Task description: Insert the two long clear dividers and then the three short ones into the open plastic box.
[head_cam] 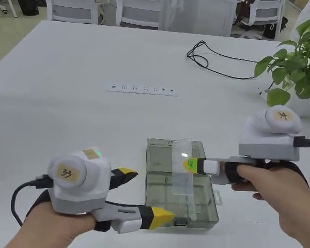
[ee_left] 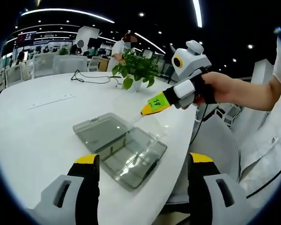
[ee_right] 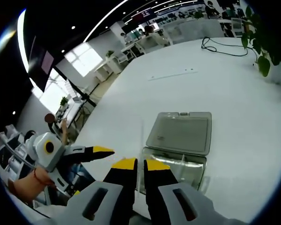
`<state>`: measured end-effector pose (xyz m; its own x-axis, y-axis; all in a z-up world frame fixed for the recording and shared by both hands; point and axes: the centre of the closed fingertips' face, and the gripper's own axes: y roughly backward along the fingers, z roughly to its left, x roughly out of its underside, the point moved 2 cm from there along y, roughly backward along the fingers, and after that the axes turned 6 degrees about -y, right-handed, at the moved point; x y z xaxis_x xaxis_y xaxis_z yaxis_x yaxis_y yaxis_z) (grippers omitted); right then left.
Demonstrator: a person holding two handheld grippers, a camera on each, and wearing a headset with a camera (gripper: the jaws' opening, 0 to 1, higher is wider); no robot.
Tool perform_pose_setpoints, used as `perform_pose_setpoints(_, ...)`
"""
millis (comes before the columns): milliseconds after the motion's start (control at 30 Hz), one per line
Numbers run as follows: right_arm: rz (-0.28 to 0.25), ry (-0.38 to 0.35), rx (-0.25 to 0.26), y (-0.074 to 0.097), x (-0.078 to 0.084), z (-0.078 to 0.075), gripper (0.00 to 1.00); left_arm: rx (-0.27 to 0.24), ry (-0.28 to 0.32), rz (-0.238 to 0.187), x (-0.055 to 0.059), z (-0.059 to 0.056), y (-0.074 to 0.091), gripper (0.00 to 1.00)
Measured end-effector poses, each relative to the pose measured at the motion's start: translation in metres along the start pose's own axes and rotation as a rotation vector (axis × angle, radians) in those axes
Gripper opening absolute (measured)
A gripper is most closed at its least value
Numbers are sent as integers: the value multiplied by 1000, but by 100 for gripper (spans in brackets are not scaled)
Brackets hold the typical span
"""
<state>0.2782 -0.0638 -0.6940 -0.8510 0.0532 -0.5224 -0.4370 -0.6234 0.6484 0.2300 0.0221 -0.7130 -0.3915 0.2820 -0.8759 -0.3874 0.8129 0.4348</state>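
Horizontally, right gripper (head_cam: 191,165) pinches divider (head_cam: 182,182) over box (head_cam: 148,173).

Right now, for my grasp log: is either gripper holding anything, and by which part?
The right gripper pinches a clear divider by one edge, roughly midway; the left gripper is open and empty.

Premises assessed as an open-plan office. A large white table (head_cam: 67,62) of meeting-room type carries a flush power socket strip (head_cam: 143,89) and a loose black cable (head_cam: 206,57). Office chairs (head_cam: 139,13) stand along its far edge. A potted plant (head_cam: 294,67) sits near the right edge. The right gripper view shows rows of further desks (ee_right: 145,40) behind, bright windows (ee_right: 86,58) and long ceiling light strips (ee_right: 131,14). A person (ee_left: 119,49) stands beyond the plant in the left gripper view.
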Motion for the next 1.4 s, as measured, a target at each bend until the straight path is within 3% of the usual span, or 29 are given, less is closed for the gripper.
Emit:
perform_pose_setpoints(400,133,-95,117,-12,13,-6,7,22,-21,15,8,0,4,88)
perform_pose_setpoints(533,183,-151,119,-21,18,-10,7,29,-25,15,9,0,5,88)
perform_pose_setpoints(667,223,-169,158,-28,28,-16,7,33,-26,13,11,1,8,90)
perform_pose_setpoints(733,228,-177,171,-31,30,-23,7,34,-24,10,12,1,9,90)
perform_pose_setpoints(1133,269,-242,205,-37,37,-29,7,49,-25,10,16,0,10,92)
perform_pose_setpoints(1233,285,-238,213,-46,36,-39,7,48,-19,2,15,0,10,91)
perform_pose_setpoints(1400,298,-241,223,-48,43,-37,7,51,-16,-4,15,-1,11,91)
